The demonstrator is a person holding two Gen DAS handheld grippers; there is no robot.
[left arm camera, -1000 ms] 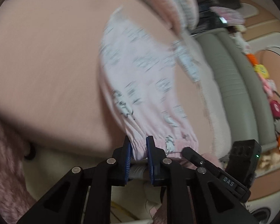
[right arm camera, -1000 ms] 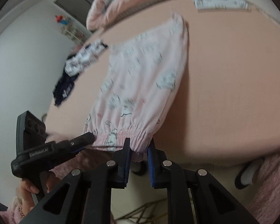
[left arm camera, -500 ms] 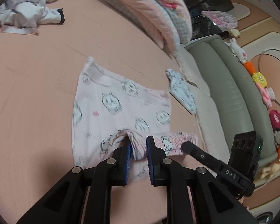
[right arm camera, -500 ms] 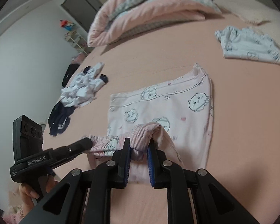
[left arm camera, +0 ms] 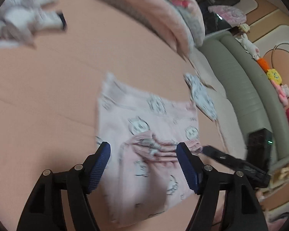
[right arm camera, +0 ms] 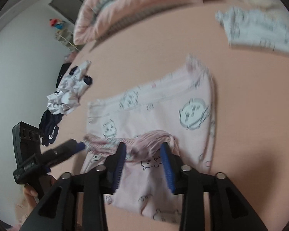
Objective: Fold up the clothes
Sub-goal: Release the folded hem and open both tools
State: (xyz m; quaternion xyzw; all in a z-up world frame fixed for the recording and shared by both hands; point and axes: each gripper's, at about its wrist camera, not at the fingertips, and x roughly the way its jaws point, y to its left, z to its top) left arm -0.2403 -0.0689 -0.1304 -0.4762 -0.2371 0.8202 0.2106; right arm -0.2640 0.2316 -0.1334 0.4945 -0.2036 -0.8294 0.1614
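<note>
1. The step in hand looks like the release after a fold: the gathered waistband (left arm camera: 154,146) of the pink pajama pants (left arm camera: 144,115) lies laid over the garment's middle, on the peach-coloured bed (left arm camera: 48,96).
2. The left tongs (left arm camera: 143,159) are opening and already stand wide; the waistband lies between the blue pads (left arm camera: 100,165), which no longer press on it.
3. The right tongs (right arm camera: 144,163) are opening too, at a narrower gap, with the bunched waistband between the pads and seemingly loose.
4. To do it well, both tongs should probably clear the cloth fully before they back away, so no pad drags the folded edge out of line.
5. The bunched ridge at the waistband may then want flattening, since it stands puffed up, not flat.
6. The pants are pale pink, printed with round cartoon faces, and lie roughly rectangular, with the cuff end (right arm camera: 194,65) at the far side.
7. A crumpled white and navy garment (right arm camera: 67,96) lies well apart at far left in the right-wrist view; a folded white printed piece (right arm camera: 260,32) lies at far right.
</note>
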